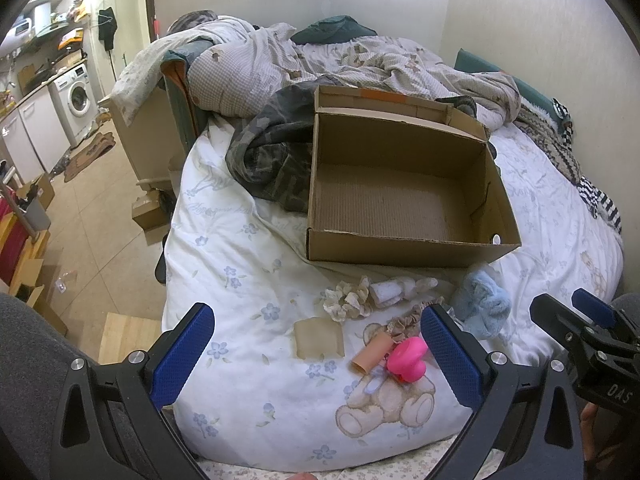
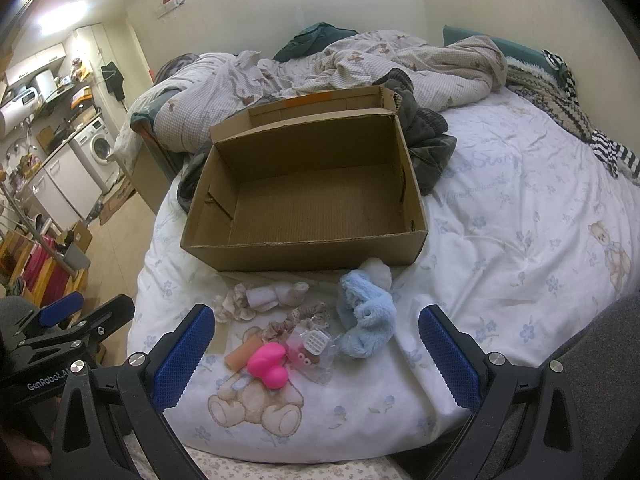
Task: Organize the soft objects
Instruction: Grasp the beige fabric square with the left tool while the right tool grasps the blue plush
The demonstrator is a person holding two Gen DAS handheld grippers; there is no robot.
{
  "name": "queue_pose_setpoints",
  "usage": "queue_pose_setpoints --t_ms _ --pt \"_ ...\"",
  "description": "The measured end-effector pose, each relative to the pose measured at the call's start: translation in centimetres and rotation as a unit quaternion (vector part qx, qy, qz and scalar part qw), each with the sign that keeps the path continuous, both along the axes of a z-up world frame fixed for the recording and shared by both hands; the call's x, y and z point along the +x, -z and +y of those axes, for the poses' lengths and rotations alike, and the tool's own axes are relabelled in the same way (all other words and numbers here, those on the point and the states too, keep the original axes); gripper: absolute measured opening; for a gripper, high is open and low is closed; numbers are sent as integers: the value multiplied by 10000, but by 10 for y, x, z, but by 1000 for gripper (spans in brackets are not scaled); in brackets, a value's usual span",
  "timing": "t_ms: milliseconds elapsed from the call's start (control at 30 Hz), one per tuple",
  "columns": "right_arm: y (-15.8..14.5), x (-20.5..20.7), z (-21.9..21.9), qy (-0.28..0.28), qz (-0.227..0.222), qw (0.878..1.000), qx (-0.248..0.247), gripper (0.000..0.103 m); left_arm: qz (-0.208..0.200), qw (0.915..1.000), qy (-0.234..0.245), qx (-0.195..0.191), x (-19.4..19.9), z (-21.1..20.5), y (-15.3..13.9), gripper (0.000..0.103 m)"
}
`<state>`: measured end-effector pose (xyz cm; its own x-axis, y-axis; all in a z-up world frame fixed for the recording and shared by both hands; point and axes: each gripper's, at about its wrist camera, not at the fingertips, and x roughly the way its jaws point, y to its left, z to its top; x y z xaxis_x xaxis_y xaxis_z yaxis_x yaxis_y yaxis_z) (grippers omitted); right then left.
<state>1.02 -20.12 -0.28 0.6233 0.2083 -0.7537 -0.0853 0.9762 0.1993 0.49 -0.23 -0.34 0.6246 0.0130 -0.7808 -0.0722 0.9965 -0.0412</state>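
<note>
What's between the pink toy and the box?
Scrunchies and a rolled white sock lie between the pink toy and the box; right wrist view shows it.

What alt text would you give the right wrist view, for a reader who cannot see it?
An empty cardboard box stands open on a bed, with small soft items lying in front of it, among them a blue plush and a pink toy. The open right tool hovers near them, holding nothing.

We note a bed, floral sheet. On it: open cardboard box, fluffy blue item, pink toy, scrunchies, rumpled duvet behind.
</note>
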Motion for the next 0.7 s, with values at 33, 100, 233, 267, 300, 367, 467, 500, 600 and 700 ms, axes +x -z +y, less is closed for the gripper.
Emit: queue_pose_setpoints --t_ms 33,100,233,267,300,367,467,500,600,700 --pt "0 0 0 8 -13 10000 -6 103 32 10000 -1 18 1 -1 -1 103" --pt "-6 2 -2 -27 -27 10000 -14 103 58 10000 27 7 2 -5 -2 103" --pt "-14 10 -4 -126 61 9999 61 103 193 9998 28 7 8 -6 -2 103" --pt "-17 13 -5 -140 91 9998 80 103 228 9997 16 19 11 -6 -3 103" --pt "-18 16 -6 -156 134 9997 110 103 278 9996 4 23 14 -6 -4 103" --pt "-18 26 -10 -201 318 9991 204 103 400 9992 27 -3 22 -5 -4 103" --pt "-16 42 -14 -268 622 9973 294 103 526 9986 66 89 33 -5 -3 103" --pt "-14 48 -15 -292 739 9965 263 103 591 9981 74 128 38 -5 -2 103" --pt "-5 66 -17 -395 1059 9933 246 103 896 9959 4 100 53 3 7 103" --pt "7 82 -21 -419 1353 9896 242 103 1290 9914 -207 31 70 19 22 103"
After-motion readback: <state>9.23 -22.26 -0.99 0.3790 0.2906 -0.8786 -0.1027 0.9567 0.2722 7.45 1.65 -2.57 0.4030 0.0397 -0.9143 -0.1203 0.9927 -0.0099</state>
